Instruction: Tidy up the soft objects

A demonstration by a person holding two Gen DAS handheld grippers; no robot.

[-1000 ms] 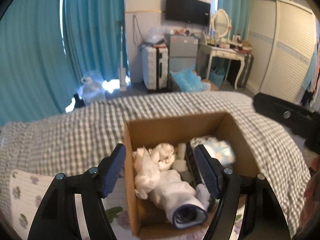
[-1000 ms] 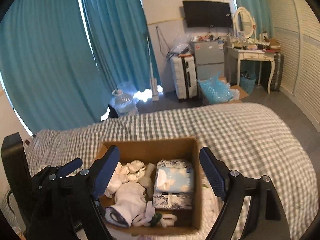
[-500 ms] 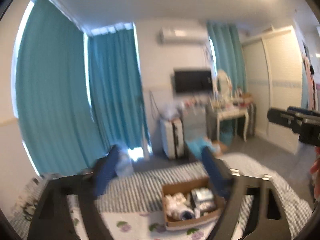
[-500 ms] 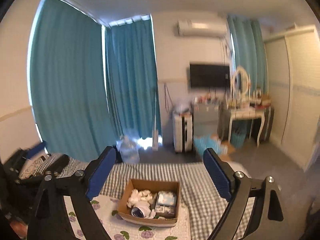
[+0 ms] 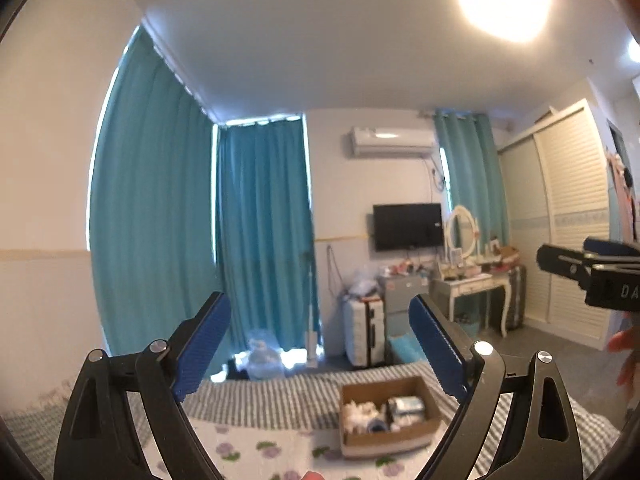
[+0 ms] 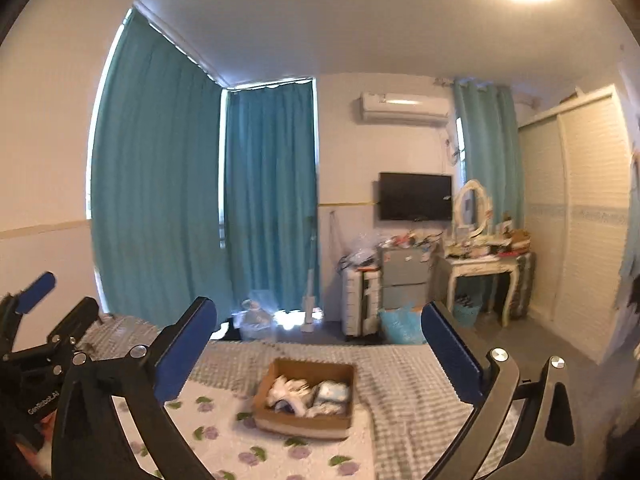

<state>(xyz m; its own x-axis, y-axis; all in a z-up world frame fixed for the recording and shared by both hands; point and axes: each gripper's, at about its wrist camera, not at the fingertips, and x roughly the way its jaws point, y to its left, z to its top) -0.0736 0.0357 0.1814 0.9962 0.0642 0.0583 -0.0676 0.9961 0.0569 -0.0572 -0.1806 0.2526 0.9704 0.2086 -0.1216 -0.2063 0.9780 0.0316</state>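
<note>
Socks (image 5: 362, 410) and other soft white bundles are seen packed into a cardboard box (image 5: 390, 438) on the bed (image 6: 404, 364), beside a pale blue packet (image 6: 334, 392) on the box's right side. The box rests where the checked cover meets a flowered sheet (image 6: 224, 436).

Both grippers are held well back from it and roughly level. The left gripper (image 5: 320, 350) is released, nothing between its jaws; the jaws of the right gripper (image 6: 320, 354) have just been opening and are spread wide, likewise empty.

Judged from their look, the contents are light, limp and easily crushed, so little force would be needed. A bundle would best be pinched across its thickest fold, since a loose end would likely slip or drag neighbours out. The packet looks smoother and would best be taken across its short sides. The box itself is stiffer and could be gripped by a wall.
</note>
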